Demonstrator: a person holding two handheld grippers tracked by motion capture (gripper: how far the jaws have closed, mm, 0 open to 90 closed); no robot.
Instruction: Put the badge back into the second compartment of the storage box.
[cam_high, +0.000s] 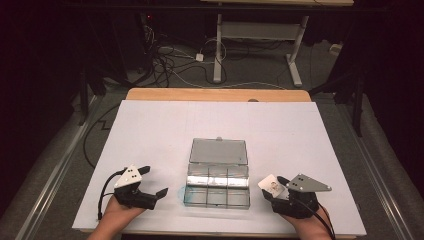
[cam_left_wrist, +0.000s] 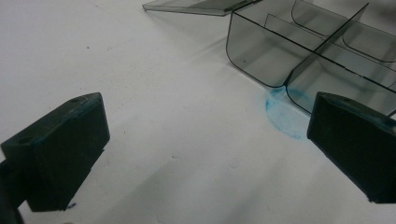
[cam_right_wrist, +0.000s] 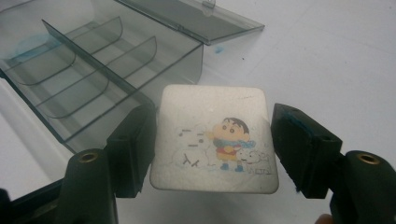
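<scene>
High view showed the left gripper (cam_high: 150, 186) resting low on the white table (cam_high: 150, 130), its jaws spread wide with nothing between them, just left of a clear plastic organiser box (cam_high: 217, 186) whose lid (cam_high: 218, 151) lay folded flat open behind it. In the left gripper view a smear of blue stain (cam_left_wrist: 285, 116) marked the table at the box's near corner. The box looked light, rigid and slick, likely to skate if nudged, so a steadying hold on a side wall or rim would have suited it better than the thin dividers. To its right, the right gripper (cam_high: 272, 187) was pinching a small white card (cam_right_wrist: 215, 140) with a cartoon print by two opposite edges, held up just beside the box. The card seemed thin, light, fairly stiff and smooth-faced; a firm edge pinch looked sound, though too much squeeze might have bowed it, and it could have slipped out if tilted
</scene>
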